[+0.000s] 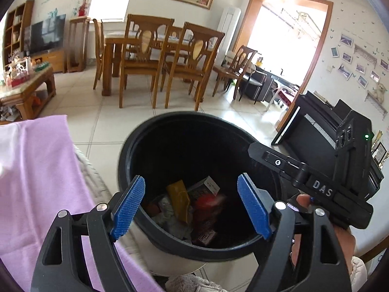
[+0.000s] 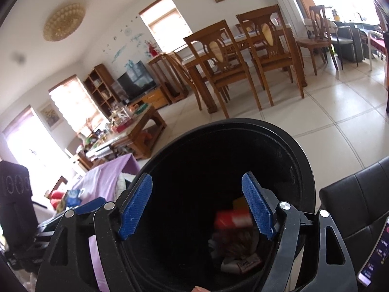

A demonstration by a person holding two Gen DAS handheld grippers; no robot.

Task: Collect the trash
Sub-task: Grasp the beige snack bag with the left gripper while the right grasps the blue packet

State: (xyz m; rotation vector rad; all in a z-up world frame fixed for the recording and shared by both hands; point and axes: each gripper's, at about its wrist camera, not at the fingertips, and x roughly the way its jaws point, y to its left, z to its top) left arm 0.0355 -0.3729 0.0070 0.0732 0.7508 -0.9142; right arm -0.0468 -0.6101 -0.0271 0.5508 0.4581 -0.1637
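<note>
A black round trash bin (image 1: pixel 184 126) stands below both grippers; it also fills the right wrist view (image 2: pixel 301 150). Inside lie a yellow wrapper (image 1: pixel 179 198), small printed boxes (image 1: pixel 206 187) and crumpled paper. A blurred red packet (image 2: pixel 233 219) is in mid-air inside the bin, also seen from the left (image 1: pixel 210 202). My left gripper (image 1: pixel 192 206) is open and empty over the bin's near rim. My right gripper (image 2: pixel 198 206) is open and empty over the bin; its black body (image 1: pixel 328 182) shows in the left wrist view at the right.
A purple cloth (image 1: pixel 36 182) covers a surface left of the bin. A black leather seat (image 2: pixel 355 199) is at the right. A wooden dining table with chairs (image 1: pixel 165 58), a cluttered coffee table (image 1: pixel 26 82) and a black piano (image 1: pixel 316 126) stand on the tiled floor.
</note>
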